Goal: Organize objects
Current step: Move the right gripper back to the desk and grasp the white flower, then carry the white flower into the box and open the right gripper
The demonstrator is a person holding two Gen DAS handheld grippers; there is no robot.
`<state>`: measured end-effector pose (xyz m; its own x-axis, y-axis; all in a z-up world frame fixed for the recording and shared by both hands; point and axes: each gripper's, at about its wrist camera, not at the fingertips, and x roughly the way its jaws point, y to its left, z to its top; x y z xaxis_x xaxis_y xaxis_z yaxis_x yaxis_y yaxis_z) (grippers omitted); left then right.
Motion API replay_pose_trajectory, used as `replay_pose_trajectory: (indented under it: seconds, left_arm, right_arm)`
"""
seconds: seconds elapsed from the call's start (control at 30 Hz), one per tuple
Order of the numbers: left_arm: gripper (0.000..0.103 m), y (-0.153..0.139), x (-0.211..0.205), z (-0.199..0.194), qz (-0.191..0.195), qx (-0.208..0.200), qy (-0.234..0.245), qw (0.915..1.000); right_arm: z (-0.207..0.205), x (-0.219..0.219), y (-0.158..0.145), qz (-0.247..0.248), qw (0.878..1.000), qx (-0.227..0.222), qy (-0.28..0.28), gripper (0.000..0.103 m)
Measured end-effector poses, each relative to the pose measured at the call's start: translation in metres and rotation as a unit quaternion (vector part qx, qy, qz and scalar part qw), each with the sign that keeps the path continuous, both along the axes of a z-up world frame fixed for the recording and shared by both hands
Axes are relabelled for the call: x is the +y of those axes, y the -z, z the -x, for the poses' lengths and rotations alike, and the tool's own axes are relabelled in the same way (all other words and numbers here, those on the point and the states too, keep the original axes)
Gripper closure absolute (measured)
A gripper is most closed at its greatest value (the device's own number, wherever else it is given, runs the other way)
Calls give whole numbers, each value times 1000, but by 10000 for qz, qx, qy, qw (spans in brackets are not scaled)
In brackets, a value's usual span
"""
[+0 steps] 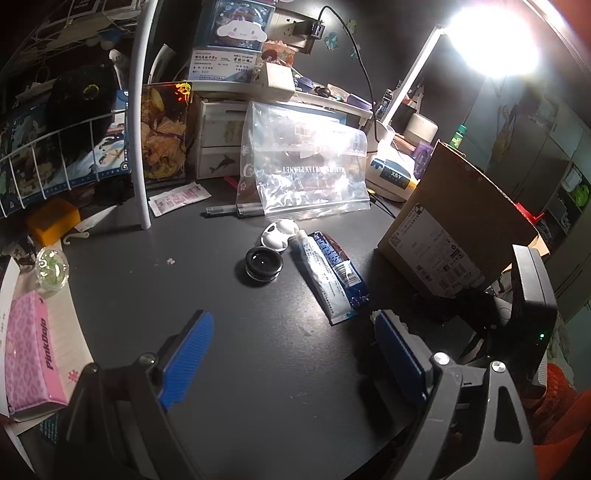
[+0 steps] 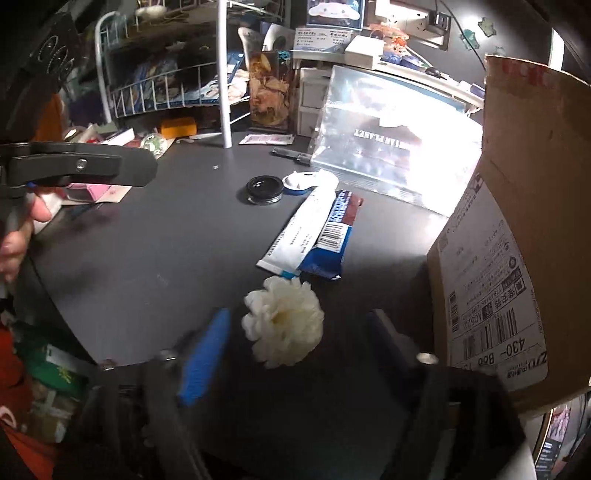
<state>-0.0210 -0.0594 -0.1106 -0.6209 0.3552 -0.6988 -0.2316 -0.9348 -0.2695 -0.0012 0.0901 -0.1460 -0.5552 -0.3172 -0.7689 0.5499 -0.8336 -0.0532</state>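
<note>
On the dark desk lie a black round jar, a white case, a white tube and a blue snack wrapper side by side. A white fabric flower lies between the spread fingers of my right gripper, which is open around it. My left gripper is open and empty above bare desk, nearer than the jar and tube. The right gripper also shows at the right edge of the left wrist view.
A cardboard box stands at the right. A clear zip bag leans at the back with pens before it. A white rack post, a pink box and a lit desk lamp surround the desk.
</note>
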Motion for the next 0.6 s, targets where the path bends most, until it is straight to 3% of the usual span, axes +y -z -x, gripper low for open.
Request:
replay_pose_trajectory:
  seconds: [0.13,0.2,0.27,0.37,0.6]
  left_arm:
    - [16,-1,4,-1,46,-39,-8,10000]
    - [16,-1,6,-2,39,-64,14,10000]
    - [16,0,10,-2,-15,-108,72,9999]
    - [16,1,18,-2,-89,-204,250,9994]
    - [16,-12,39,0,-453,-317,851,9948]
  right_arm:
    - [7,2,9,174,9995,-273,-46,28]
    - [7,1,13,176,9991,-376,-125,43]
    - [3,-2,13,48,9996,-220,-178,50]
    - [1,1,11,159,9993,-231,-253,82]
    - [-2,-1,-19,412,9965,4,-727,83]
